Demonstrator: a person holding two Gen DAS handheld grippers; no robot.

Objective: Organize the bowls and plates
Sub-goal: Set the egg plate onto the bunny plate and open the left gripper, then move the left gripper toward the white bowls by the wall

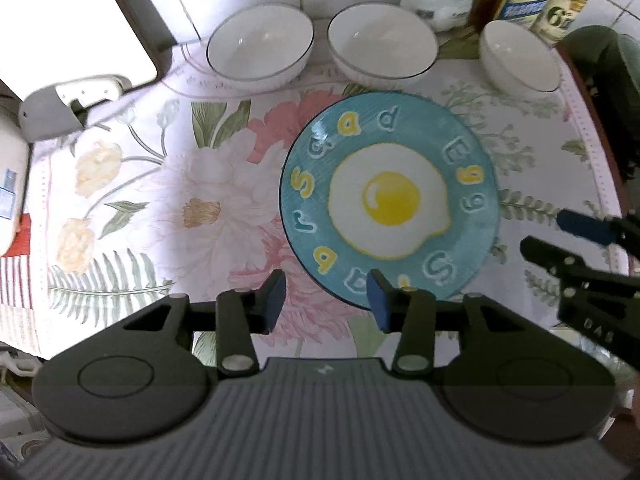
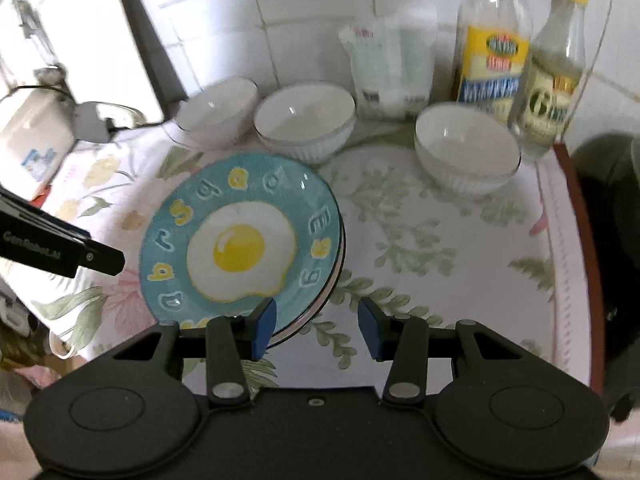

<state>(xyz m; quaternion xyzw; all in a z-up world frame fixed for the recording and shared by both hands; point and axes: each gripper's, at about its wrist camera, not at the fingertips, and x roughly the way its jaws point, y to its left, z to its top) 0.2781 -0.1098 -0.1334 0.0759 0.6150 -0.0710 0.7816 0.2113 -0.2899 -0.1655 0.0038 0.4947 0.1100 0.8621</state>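
A blue plate (image 1: 390,200) (image 2: 240,244) painted with a fried egg and letters lies on the flowered tablecloth. It tops a small stack, whose pink rim (image 2: 340,256) shows beneath it. Behind it stand three white bowls (image 1: 260,46) (image 1: 382,42) (image 1: 520,58), also seen from the right wrist (image 2: 218,112) (image 2: 306,120) (image 2: 466,148). My left gripper (image 1: 327,300) (image 2: 100,258) hovers open over the plate's near left edge, holding nothing. My right gripper (image 2: 317,328) (image 1: 552,236) is open above the stack's right edge, with nothing between its pads.
Two glass bottles (image 2: 494,52) (image 2: 552,80) and a plastic bag (image 2: 392,72) stand against the tiled wall behind the bowls. A white appliance (image 2: 32,140) sits at the left. The table's red-brown edge (image 2: 580,240) runs down the right, with a dark object (image 2: 608,200) beyond it.
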